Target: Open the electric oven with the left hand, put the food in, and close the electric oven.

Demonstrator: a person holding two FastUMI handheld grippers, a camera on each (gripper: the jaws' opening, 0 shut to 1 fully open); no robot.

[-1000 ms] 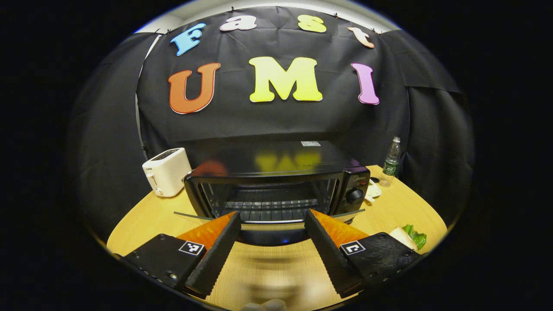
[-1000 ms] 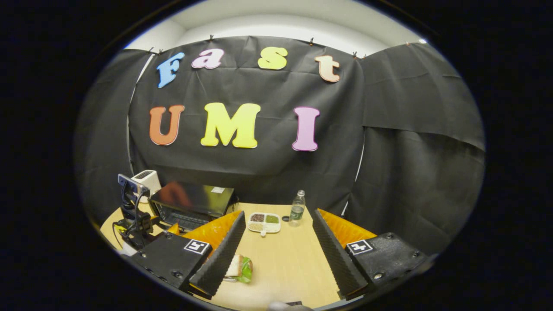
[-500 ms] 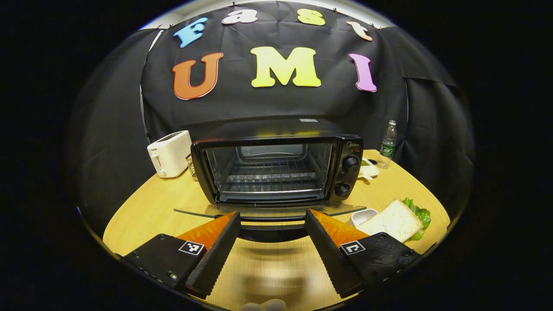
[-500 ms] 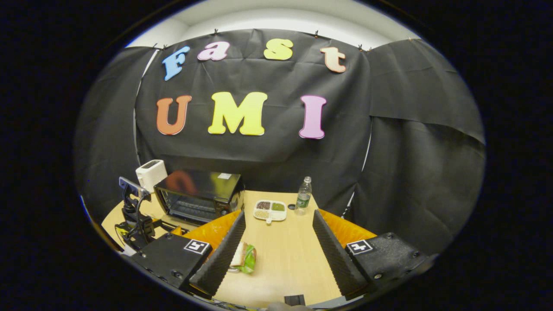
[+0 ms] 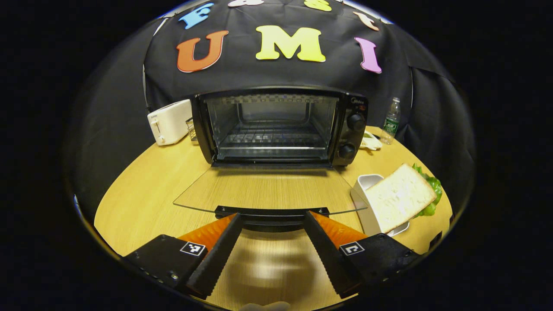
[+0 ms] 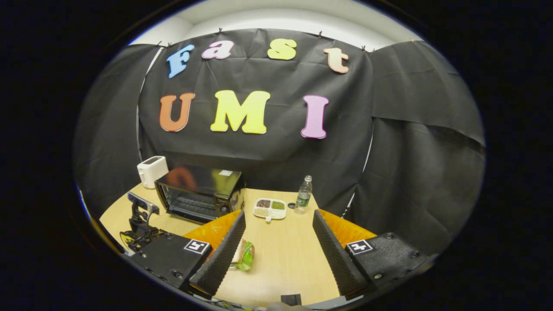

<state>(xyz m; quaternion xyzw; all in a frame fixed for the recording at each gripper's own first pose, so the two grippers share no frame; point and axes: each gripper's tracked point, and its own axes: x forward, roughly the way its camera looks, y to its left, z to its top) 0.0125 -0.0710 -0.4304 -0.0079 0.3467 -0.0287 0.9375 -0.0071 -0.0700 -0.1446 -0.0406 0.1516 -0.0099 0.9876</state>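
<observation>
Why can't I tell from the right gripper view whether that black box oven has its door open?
Observer: It's seen at an angle there. In the left gripper view the black electric oven's clear glass door lies folded down flat, fully open.
Operator: Is anything inside?
Observer: Just a bare metal wire rack, with no food on it.
Operator: What's the left claw doing?
Observer: The left claw is open, its tips right at the door's black handle and not clamped on it.
</observation>
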